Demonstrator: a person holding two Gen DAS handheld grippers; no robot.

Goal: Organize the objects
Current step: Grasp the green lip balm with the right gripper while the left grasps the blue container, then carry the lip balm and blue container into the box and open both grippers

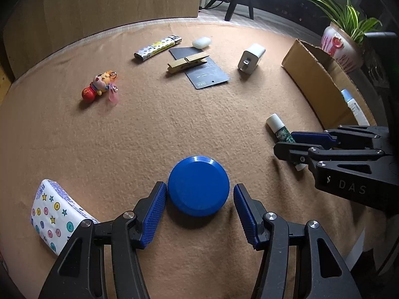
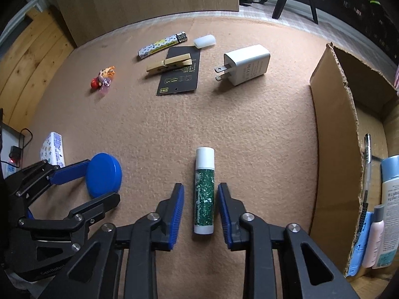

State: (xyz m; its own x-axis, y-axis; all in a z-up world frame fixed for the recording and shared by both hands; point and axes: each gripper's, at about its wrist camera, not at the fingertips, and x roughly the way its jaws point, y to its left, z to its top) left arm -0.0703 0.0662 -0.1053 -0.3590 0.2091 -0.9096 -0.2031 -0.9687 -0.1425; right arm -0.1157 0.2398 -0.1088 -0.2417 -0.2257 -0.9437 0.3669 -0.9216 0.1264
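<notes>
The blue lid (image 1: 198,186) sits near the front edge of the felt-covered table (image 1: 174,124), between the left gripper (image 1: 199,199) pads, which stand open and apart from it. It looks like light, hard, slick plastic, so pinch across the rim. The right gripper (image 2: 200,206) straddles the lip balm tube (image 2: 204,191), gaps on both sides, nothing held. Take that small, stiff tube mid-barrel.

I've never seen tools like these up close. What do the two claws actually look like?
Both look alike: the left claw and right claw are black plastic frames with triangular cut-outs and silver rivets, each ending in two blue ribbed pads. Pale lettering is printed on the black bodies. No cables, hands or sleeves show.
</notes>
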